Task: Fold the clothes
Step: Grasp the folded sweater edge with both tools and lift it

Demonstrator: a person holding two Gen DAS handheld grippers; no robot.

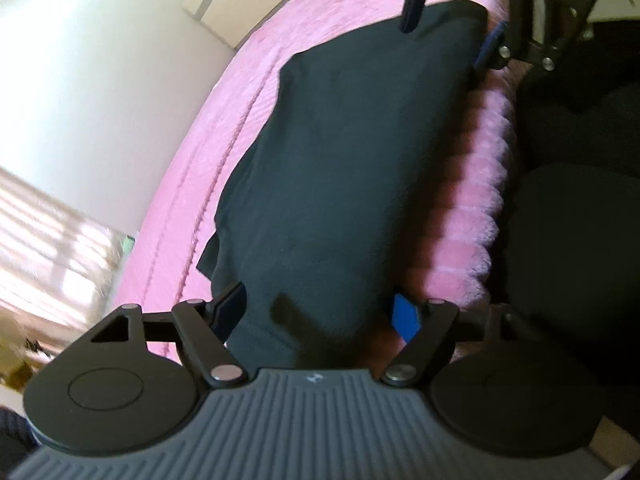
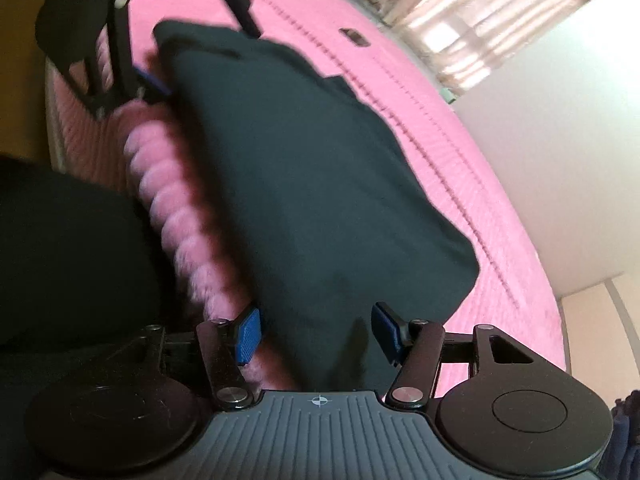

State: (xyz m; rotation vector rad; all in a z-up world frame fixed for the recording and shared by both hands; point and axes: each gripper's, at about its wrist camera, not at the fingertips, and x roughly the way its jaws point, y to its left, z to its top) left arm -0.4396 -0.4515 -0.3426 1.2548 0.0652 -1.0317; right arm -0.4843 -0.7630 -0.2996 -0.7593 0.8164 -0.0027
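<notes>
Already the dark green cotton garment (image 1: pixel 320 168) lies as a long narrow panel on the fluffy pink ribbed bedspread (image 1: pixel 248 92), close to the bed's near edge, so by my judgement a lengthwise fold is done and the crosswise folds are left. At 9 o'clock in the left wrist view sit a pale wall and a sunlit curtain; a loose flap of cloth pokes out of the panel's side at about 8 o'clock, so the edges are not squared. At 6 o'clock the left gripper (image 1: pixel 320 318) has its blue-padded fingers (image 1: pixel 405 317) spread, straddling one short end of the panel without pinching it. At 1 o'clock the other tool shows at the far end. In the right wrist view the right gripper (image 2: pixel 318 334) at 6 o'clock likewise holds its fingers (image 2: pixel 248 334) apart around the opposite short end, cloth between them but not clamped. The fabric looks soft, matte and limp, blurred here, with thick layered corners.
</notes>
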